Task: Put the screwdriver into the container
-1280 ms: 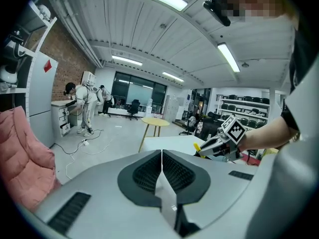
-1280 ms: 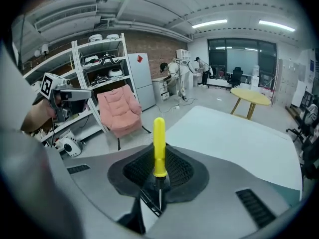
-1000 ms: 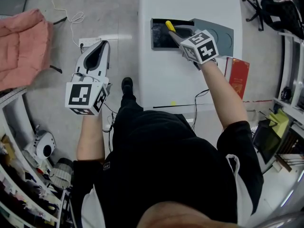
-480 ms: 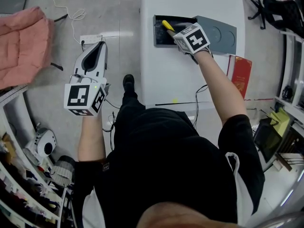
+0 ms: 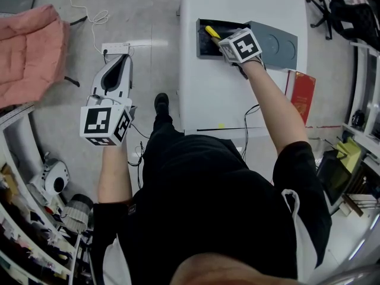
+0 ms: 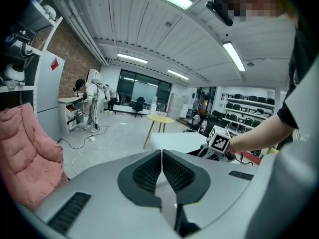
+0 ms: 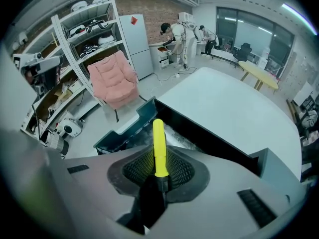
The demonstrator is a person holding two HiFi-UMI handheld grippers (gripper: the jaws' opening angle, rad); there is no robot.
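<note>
My right gripper (image 5: 224,45) (image 7: 159,169) is shut on a screwdriver (image 5: 211,32) (image 7: 159,151) with a yellow handle. The handle pokes out past the jaws over the open dark container (image 5: 203,48) (image 7: 130,125) on the white table (image 5: 237,94). The container's grey lid (image 5: 276,41) lies beside it on the right. My left gripper (image 5: 116,77) (image 6: 162,159) is shut with nothing between its jaws and hangs off the table's left side, over the floor.
A pink padded chair (image 5: 27,51) (image 7: 113,78) stands at the left. A power strip and cables (image 5: 119,47) lie on the floor beyond the left gripper. A red box (image 5: 298,94) sits right of the table. Shelving (image 5: 363,94) lines the right side.
My right gripper has carried the screwdriver a little forward, toward the container's far side. The left gripper has stayed roughly in place.
</note>
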